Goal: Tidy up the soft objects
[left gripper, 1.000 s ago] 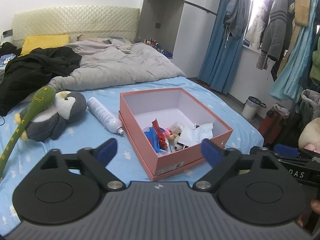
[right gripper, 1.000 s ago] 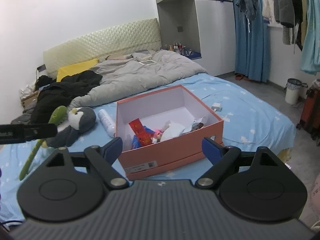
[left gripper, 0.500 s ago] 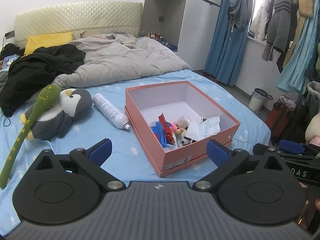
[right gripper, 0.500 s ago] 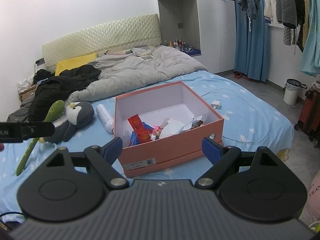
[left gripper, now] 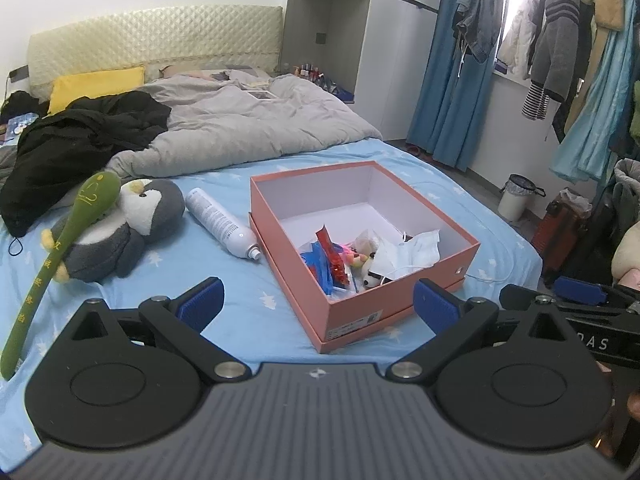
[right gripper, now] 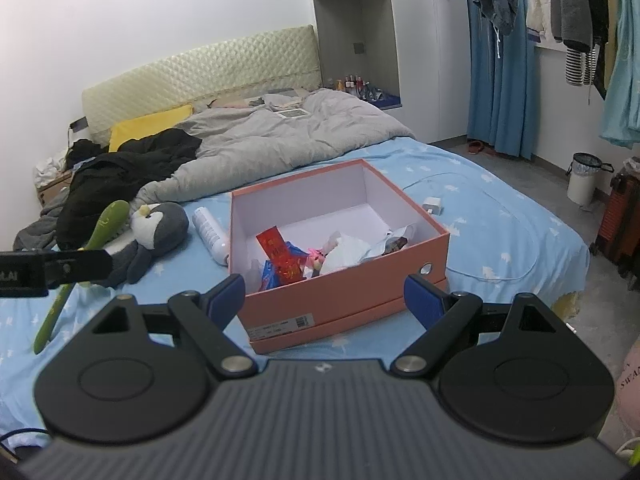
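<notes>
On the blue bedsheet (left gripper: 260, 304), penguin plush (left gripper: 132, 228) lies left of pink box (left gripper: 352, 304), green stick (left gripper: 60, 256) draped over it. Left gripper (left gripper: 316, 300) and right gripper (right gripper: 324, 294) both released, empty. Risk: grabbing the plush drags the stick or nudges the spray can (left gripper: 220, 222).

The square salmon-pink cardboard box (left gripper: 362, 280) looks matt outside, with smooth white paper lining. The grey-and-white plush penguin (left gripper: 120, 232) to its left is fuzzy fleece, and the long green stuffed stick (left gripper: 60, 248) across it is soft cloth. The white spray can (left gripper: 222, 222) between them has a smooth sheen. The light-blue star-printed bedsheet (left gripper: 256, 296) is matt cotton-like cloth.
</notes>
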Demonstrator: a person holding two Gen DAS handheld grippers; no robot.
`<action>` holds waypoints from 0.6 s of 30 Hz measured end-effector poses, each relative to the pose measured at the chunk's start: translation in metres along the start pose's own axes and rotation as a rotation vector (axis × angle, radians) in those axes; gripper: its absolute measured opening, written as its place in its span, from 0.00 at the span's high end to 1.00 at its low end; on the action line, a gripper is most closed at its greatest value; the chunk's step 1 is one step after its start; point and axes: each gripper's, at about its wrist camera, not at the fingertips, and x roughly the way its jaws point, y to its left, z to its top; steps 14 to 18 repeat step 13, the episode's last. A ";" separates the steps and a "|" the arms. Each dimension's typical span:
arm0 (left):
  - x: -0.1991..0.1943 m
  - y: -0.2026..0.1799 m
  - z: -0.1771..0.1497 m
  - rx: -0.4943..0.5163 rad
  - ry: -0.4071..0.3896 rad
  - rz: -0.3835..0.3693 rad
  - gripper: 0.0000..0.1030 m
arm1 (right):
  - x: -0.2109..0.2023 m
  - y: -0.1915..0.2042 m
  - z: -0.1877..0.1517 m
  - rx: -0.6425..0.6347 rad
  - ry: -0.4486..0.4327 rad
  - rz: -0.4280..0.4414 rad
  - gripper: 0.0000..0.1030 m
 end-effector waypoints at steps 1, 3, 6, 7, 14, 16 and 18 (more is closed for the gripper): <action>0.000 0.000 0.000 -0.001 -0.001 -0.004 0.01 | 0.000 0.000 0.000 -0.002 -0.001 0.000 0.15; 0.000 0.000 0.000 -0.002 0.002 -0.011 0.01 | -0.001 0.001 0.000 -0.005 -0.005 0.002 0.15; 0.001 0.001 -0.001 -0.006 0.004 -0.010 0.01 | -0.003 0.003 0.002 -0.004 -0.009 0.010 0.15; 0.001 0.001 -0.001 -0.007 0.004 -0.009 0.01 | -0.003 0.003 0.003 -0.008 -0.010 0.009 0.15; 0.001 0.001 -0.001 -0.007 0.005 -0.004 0.01 | -0.001 0.003 0.001 -0.011 -0.003 -0.005 0.15; 0.001 0.001 -0.001 -0.007 0.005 -0.004 0.01 | -0.001 0.003 0.001 -0.011 -0.003 -0.005 0.15; 0.001 0.001 -0.001 -0.007 0.005 -0.004 0.01 | -0.001 0.003 0.001 -0.011 -0.003 -0.005 0.15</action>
